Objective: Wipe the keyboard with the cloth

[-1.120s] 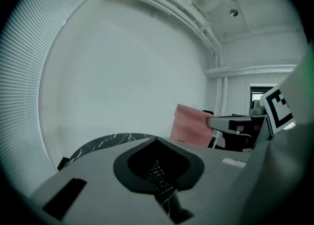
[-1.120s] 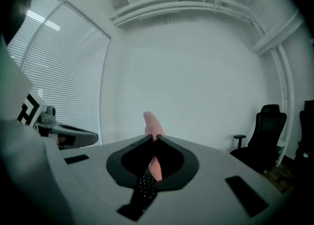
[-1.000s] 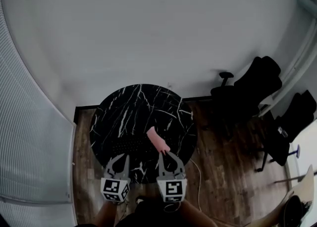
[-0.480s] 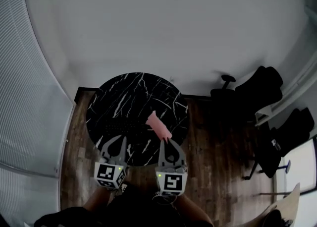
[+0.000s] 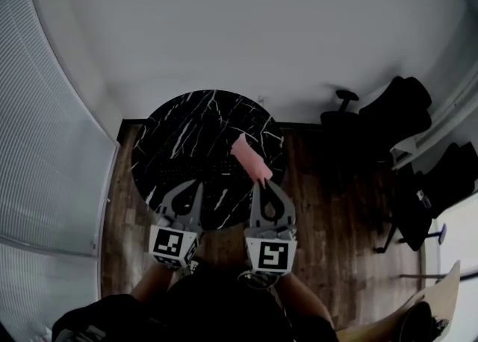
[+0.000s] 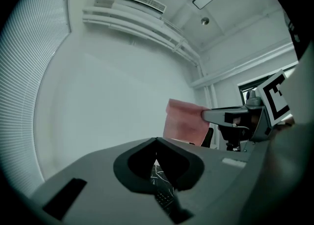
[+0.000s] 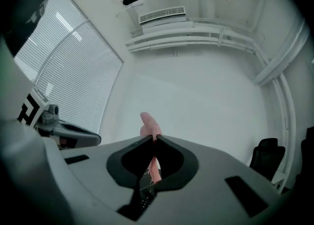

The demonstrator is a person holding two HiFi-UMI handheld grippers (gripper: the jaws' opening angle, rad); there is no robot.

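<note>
A dark keyboard [image 5: 213, 168] lies on the near half of a round black marble table [image 5: 194, 128]. My right gripper [image 5: 263, 182] is shut on a pink cloth [image 5: 251, 157], which sticks out beyond its tips over the table's right side, just right of the keyboard. In the right gripper view the cloth [image 7: 148, 120] is pinched between the closed jaws [image 7: 154, 137]. My left gripper [image 5: 197, 184] hovers over the table's near edge with its tips together and nothing in them. The left gripper view [image 6: 157, 140] shows the cloth [image 6: 185, 120] held to its right and keyboard keys [image 6: 164, 197] below.
Dark office chairs [image 5: 392, 120] stand on the wooden floor [image 5: 328, 206] to the right of the table. Window blinds [image 5: 45, 146] run along the left. A white wall [image 5: 246, 27] rises behind the table. The person's arms are at the bottom edge.
Both grippers look larger and higher in the head view. The right gripper still holds the cloth, which now sits nearer the table's right rim.
</note>
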